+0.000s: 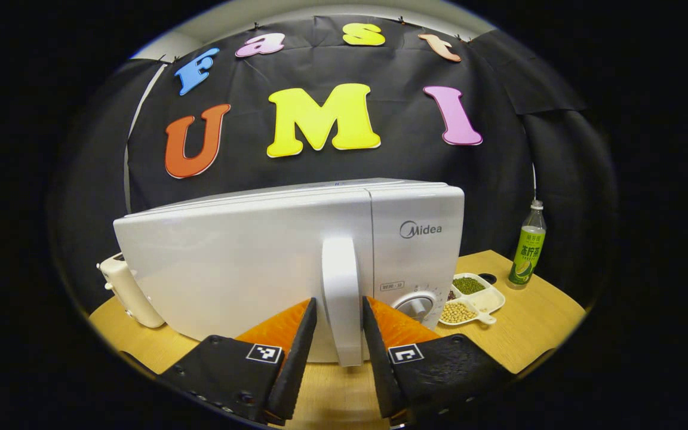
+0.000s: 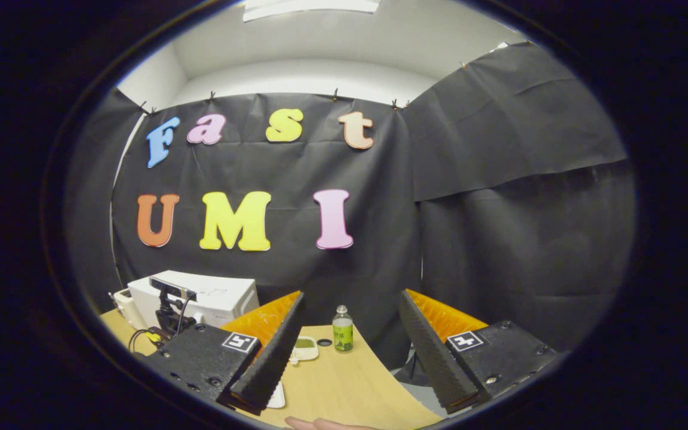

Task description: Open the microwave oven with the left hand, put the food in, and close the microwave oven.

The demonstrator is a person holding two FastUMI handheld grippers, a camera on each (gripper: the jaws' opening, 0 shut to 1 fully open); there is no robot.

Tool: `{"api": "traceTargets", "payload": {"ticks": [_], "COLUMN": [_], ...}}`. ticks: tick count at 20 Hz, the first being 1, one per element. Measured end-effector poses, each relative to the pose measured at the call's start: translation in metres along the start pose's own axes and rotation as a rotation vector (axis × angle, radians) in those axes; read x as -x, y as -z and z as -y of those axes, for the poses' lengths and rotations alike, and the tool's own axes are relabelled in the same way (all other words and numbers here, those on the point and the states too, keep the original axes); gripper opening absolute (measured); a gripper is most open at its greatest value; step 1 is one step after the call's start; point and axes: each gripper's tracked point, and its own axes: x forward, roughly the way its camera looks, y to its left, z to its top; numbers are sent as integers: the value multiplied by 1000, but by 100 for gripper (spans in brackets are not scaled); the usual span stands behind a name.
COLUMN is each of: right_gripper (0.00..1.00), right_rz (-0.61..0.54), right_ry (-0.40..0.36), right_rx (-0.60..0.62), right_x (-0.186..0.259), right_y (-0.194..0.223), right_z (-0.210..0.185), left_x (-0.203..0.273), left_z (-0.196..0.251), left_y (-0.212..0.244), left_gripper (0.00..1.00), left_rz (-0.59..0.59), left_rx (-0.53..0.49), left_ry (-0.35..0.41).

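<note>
In the left gripper view, your left gripper (image 1: pixel 339 310) sat right at the front of the white microwave (image 1: pixel 296 257), with its two fingers (image 1: pixel 302 340) standing one on each side of the upright white door handle (image 1: pixel 342 298). The fingers were narrowly spread around the handle; you cannot tell from this view whether both pads actually pressed on it. The microwave door (image 1: pixel 242 269) looked shut, flush with the control panel, where a round dial (image 1: pixel 418 304) showed just beside the right finger. The microwave stood on a wooden table (image 1: pixel 529 322). To its right on the table lay a white divided dish (image 1: pixel 475 298) holding green beans, yellow beans and other dry food, and beyond that a green-labelled bottle (image 1: pixel 528 248) stood upright near the table's edge. A cream-coloured appliance (image 1: pixel 129 292) stood at the microwave's left end.

In the right gripper view, your right gripper (image 2: pixel 350 340) was held well back from the microwave (image 2: pixel 200 298), its fingers (image 2: pixel 272 352) spread wide with nothing between them. Between them, farther off, you could see the bottle (image 2: pixel 342 329) and the dish (image 2: pixel 305 347) on the table (image 2: pixel 344 382). A fingertip (image 2: pixel 320 424) showed at the bottom edge.
</note>
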Motion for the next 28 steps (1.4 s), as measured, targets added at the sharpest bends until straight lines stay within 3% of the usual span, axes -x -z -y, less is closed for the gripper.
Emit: {"api": "traceTargets", "payload": {"ticks": [3,4,5,6,7,8,9,14,15,16,17,18,19,20,21,22,24,25,28], "right_gripper": [91,91,91,91,100,100,100,100,100,91,100,91,91,100,91,100,100,91,92], "right_rz": [-12,-20,-28,-36,-39,-44,-46,-37,-34,-29,-27,-27,-31,-35,-39,-42,-50,-53,-67], "right_ry": [-3,-3,1,3,7,9,9,-1,-2,-3,-4,-7,-10,-11,-12,-14,-22,-25,-44], "right_rx": [-2,-5,-10,-14,-18,-21,-26,-40,-38,-36,-34,-34,-36,-41,-43,-43,-36,-32,-26], "right_x": [-3,-5,-6,-6,-7,-7,-7,-4,-3,-3,-3,-3,-3,-3,-2,0,4,6,14], "right_y": [12,16,19,22,24,25,27,27,27,27,25,26,29,29,32,34,40,42,45], "right_z": [4,5,7,8,10,11,12,12,12,12,12,11,9,7,5,3,-4,-8,-21], "left_x": [-2,-2,-3,-1,-2,6,4,14,27,37,47,55,65,74,83,93,111,119,145], "left_z": [4,5,5,3,3,3,4,4,2,1,-1,-5,-5,-9,-12,-15,-24,-30,-45], "left_y": [4,4,3,3,5,4,3,9,4,9,7,13,17,19,22,22,26,30,37], "left_gripper": [46,31,25,24,25,25,8,9,9,8,8,8,8,8,8,8,8,8,8], "left_rz": [6,9,12,15,10,18,22,9,57,68,90,91,74,74,68,79,93,88,80], "left_rx": [60,71,66,62,69,77,63,84,75,46,31,59,92,110,94,72,36,37,46], "left_ry": [32,30,28,25,25,8,0,17,14,14,25,44,68,93,112,126,141,150,178]}}
